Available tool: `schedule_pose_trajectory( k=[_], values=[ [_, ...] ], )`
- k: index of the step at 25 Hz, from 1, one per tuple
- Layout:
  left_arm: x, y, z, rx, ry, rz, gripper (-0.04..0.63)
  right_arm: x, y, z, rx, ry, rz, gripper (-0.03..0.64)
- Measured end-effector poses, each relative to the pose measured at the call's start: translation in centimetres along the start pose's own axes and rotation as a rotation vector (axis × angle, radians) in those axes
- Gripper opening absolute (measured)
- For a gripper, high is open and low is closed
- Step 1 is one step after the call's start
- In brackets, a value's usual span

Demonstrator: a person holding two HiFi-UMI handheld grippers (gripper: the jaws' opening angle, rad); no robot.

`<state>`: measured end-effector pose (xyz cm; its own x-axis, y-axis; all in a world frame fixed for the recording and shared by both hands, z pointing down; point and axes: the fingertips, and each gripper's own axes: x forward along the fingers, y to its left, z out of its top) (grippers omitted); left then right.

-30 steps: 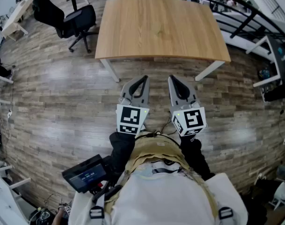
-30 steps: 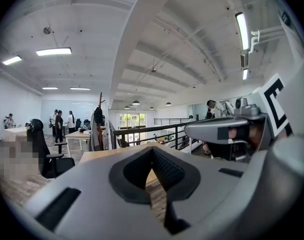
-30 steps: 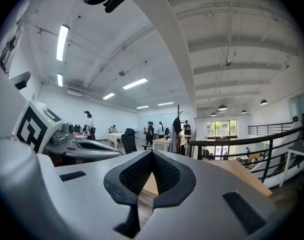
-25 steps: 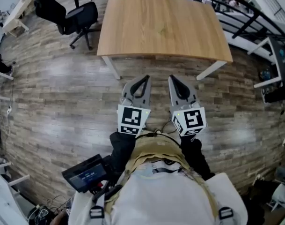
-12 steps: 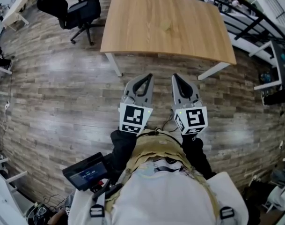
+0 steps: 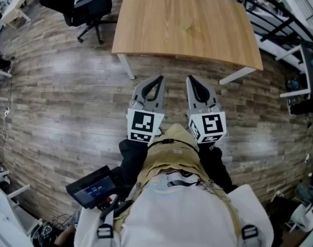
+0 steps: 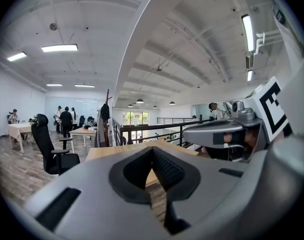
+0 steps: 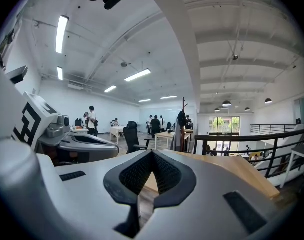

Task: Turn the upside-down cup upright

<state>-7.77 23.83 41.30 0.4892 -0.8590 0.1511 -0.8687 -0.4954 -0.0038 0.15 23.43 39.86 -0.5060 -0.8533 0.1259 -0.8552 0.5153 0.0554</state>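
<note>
No cup shows in any view. The wooden table [image 6: 187,24] stands ahead of me with a bare top. My left gripper [image 6: 159,77] and right gripper [image 6: 188,78] are held side by side over the plank floor, just short of the table's near edge. Both point toward the table. The left gripper [image 7: 152,149] is shut, its ribbed pads meeting at the tips with nothing between them. The right gripper [image 8: 152,152] is shut and empty in the same way. The table top [image 8: 241,171] shows beyond the right gripper's jaws.
A black office chair [image 6: 89,6] stands at the table's far left corner. A black railing [image 6: 269,14] runs along the right side. The table's white legs [image 6: 126,66] stand at its near corners. Several people stand by desks far across the room [image 7: 67,119].
The table's near edge has drawn closer to both grippers in the head view. Both grippers stay side by side and shut.
</note>
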Motion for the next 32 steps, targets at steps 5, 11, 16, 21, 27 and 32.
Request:
schedule_pose_trajectory(
  k=[5, 11, 16, 21, 27, 32],
  values=[
    [1.9, 0.3, -0.8, -0.017, 0.02, 0.002, 0.002, 1.1, -1.5, -1.0, 0.011, 0.022, -0.002, 0.021],
    [5.5, 2.2, -2.1, -0.023, 0.062, 0.031, 0.002, 5.0, -3.9, -2.6, 0.043, 0.045, 0.022, 0.021],
    [10.4, 6.9, -1.3, -0.011, 0.079, 0.107, 0.002, 11.6, -7.0, -2.3, 0.069, 0.025, 0.069, 0.021],
    [18.2, 9.8, 0.3, -0.022, 0.097, 0.127, 0.002, 17.8, -11.7, -1.7, 0.083, 0.027, 0.114, 0.021],
    [27.7, 11.0, 2.2, -0.006, 0.123, 0.104, 0.002, 23.8, -17.7, -1.8, 0.121, 0.048, 0.141, 0.021],
    [33.1, 11.7, 2.6, 0.012, 0.151, 0.091, 0.002, 26.4, -21.9, -3.0, 0.153, 0.066, 0.142, 0.021]
  ],
)
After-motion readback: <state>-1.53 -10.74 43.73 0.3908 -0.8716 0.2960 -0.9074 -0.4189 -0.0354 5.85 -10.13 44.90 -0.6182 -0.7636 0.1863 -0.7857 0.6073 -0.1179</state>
